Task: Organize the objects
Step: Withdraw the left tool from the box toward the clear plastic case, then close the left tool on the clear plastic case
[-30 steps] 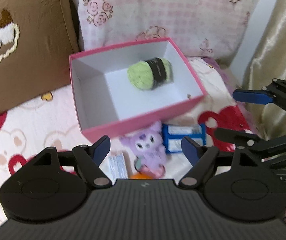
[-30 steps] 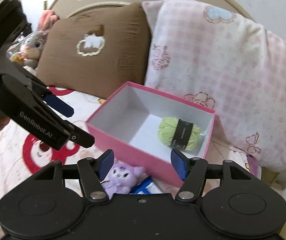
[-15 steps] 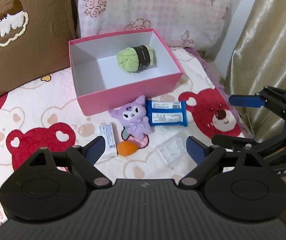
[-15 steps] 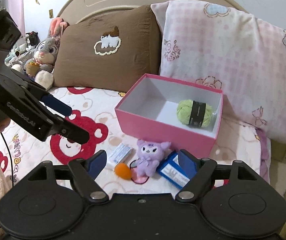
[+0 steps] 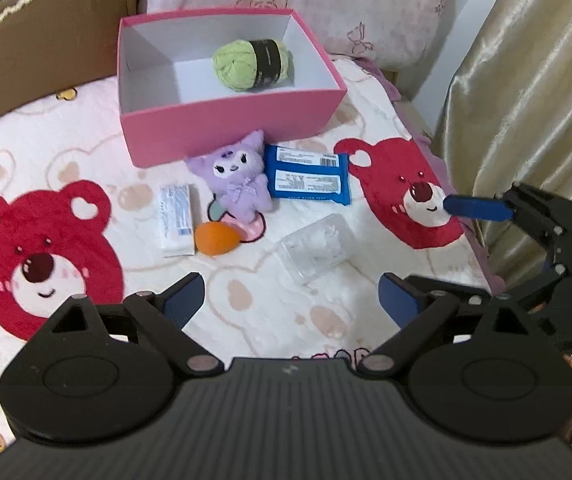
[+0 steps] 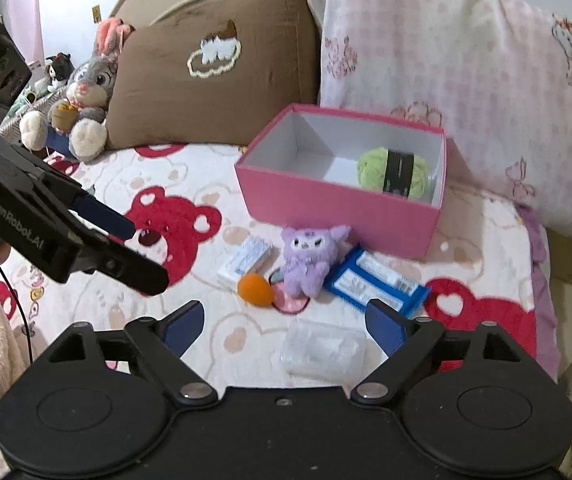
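Pink cardboard box (image 5: 229,116), upper centre on the bed, holds only the green yarn ball (image 5: 251,64). Purple plush (image 5: 241,184), blue packet (image 5: 308,178), clear plastic case (image 5: 316,254) lie below it. Left gripper (image 5: 290,300) and right gripper (image 6: 283,326): jaws opening, empty. Between picks; next grab likely the case.

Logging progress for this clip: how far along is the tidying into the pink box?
Done: only the yarn sits in the box. In hand: nothing; left gripper and right gripper are opening, empty. Left on the blanket: plush, blue packet, white packet, orange ball, clear case.
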`<state>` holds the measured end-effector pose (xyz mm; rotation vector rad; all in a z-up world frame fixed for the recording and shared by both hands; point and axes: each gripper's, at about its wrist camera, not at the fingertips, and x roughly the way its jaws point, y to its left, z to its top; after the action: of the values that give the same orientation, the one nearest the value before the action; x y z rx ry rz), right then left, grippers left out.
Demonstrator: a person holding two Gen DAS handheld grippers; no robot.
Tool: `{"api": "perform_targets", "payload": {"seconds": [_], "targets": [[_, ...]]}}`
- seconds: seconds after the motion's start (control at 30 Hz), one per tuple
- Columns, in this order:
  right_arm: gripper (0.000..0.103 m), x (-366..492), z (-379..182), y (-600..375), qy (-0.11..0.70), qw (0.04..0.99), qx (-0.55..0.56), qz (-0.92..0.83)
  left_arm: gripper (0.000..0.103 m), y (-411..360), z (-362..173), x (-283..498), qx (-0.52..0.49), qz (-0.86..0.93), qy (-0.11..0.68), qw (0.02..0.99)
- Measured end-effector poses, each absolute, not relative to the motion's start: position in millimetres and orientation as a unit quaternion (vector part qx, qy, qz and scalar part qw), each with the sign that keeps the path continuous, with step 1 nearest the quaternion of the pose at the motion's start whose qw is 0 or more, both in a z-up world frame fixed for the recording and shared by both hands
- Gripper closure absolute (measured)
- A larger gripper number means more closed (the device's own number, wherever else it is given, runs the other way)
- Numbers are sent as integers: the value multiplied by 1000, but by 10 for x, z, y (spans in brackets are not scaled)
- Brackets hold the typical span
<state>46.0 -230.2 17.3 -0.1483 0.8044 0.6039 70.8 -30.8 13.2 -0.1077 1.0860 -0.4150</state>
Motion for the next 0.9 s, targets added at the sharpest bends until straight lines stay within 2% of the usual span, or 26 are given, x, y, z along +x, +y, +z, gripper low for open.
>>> {"api": "perform_targets", "payload": {"seconds": [0.3,0.57,0.9], "targets": [[12,407,-280,-2243,370,877,-103,289,4,-413,-205,722,-66,-204,492,844],[12,468,-727,-2246,353,886,-108,282,4,-469,-645,840,-75,-191,503,839],[12,595,-1167,-2250,369,879,-135,272,4,-525,-1105,943,-108,-173,498,843]]}}
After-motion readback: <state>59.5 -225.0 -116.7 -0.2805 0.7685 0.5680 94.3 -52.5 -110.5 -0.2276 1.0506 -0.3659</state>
